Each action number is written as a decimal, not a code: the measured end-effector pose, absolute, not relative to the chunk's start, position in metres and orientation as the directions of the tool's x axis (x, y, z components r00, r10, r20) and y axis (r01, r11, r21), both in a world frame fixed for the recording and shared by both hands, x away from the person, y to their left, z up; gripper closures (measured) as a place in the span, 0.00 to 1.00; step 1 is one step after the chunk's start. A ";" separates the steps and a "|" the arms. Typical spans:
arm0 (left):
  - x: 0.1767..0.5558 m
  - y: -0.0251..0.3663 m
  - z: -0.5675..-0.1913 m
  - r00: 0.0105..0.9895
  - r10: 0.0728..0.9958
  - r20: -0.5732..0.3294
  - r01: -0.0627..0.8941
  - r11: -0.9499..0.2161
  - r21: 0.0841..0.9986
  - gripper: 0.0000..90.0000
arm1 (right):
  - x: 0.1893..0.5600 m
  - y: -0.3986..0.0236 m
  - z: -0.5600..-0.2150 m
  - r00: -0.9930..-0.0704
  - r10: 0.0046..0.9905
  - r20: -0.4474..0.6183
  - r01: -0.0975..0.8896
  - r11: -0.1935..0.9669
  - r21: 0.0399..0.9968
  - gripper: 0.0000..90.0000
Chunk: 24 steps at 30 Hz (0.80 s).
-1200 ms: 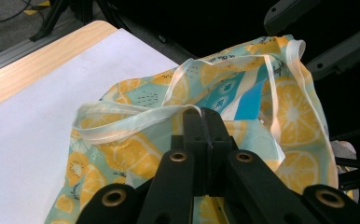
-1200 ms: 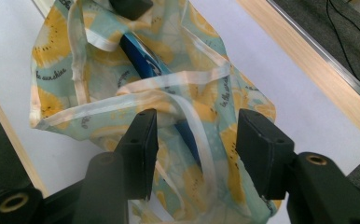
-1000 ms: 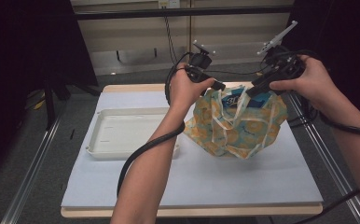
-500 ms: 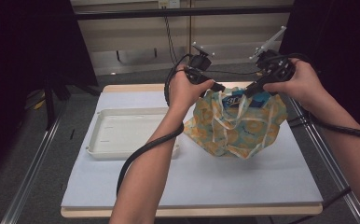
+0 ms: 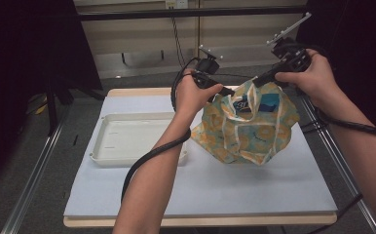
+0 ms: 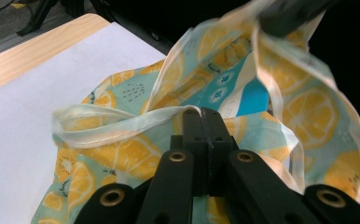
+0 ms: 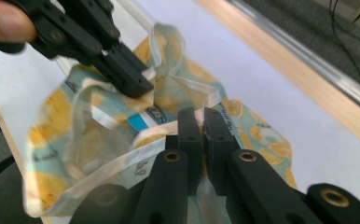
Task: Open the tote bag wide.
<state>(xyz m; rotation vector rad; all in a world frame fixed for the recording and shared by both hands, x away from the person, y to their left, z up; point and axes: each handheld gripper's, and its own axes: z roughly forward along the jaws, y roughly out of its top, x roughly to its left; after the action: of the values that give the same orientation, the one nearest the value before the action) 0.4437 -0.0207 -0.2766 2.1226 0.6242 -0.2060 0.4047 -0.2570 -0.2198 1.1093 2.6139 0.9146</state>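
Note:
A cloth bag (image 5: pixel 247 131) printed with yellow lemons on teal hangs above the white mat, held up at its mouth from both sides. My left gripper (image 5: pixel 227 91) is shut on the bag's cream rim strap (image 6: pixel 122 122), pads pressed together at its end (image 6: pixel 204 114). My right gripper (image 5: pixel 260 80) grips the opposite cream strap (image 7: pixel 159 133); its jaws have just been closing, and now they pinch that strap (image 7: pixel 197 119). A blue package (image 5: pixel 269 101) lies inside the open bag. In the right gripper view the left gripper (image 7: pixel 138 86) shows across the opening.
A white rectangular tray (image 5: pixel 98 146) lies on the left part of the mat. The table (image 5: pixel 127 91) has a wooden edge, and metal rails run along both sides. Cables trail from both grippers over the forearms.
The right gripper's jaws closed onto the bag's strap and the hand rose slightly, lifting the bag's right side. The left hand kept still with its grip.

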 end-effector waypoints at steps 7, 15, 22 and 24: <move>0.441 -0.017 -0.272 0.854 0.387 -0.347 0.506 -0.462 0.729 0.76 | 0.406 -0.248 -0.247 -0.727 0.679 0.106 0.619 0.580 0.529 0.98; 0.435 -0.010 -0.266 0.863 0.382 -0.331 0.492 -0.482 0.725 0.57 | 0.404 -0.246 -0.254 -0.734 0.672 0.101 0.618 0.600 0.508 0.97; 0.425 -0.007 -0.256 0.876 0.373 -0.305 0.468 -0.512 0.720 0.40 | 0.404 -0.247 -0.255 -0.731 0.675 0.098 0.620 0.597 0.509 0.98; 0.422 -0.007 -0.255 0.882 0.364 -0.300 0.460 -0.520 0.720 0.37 | 0.404 -0.247 -0.255 -0.731 0.675 0.098 0.620 0.599 0.507 0.97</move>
<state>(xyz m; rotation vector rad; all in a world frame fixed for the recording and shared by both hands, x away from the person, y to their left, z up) 0.4221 -0.0070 -0.2551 2.1718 0.5909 -0.1396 0.4044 -0.2469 -0.2552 1.1034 2.7143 0.7996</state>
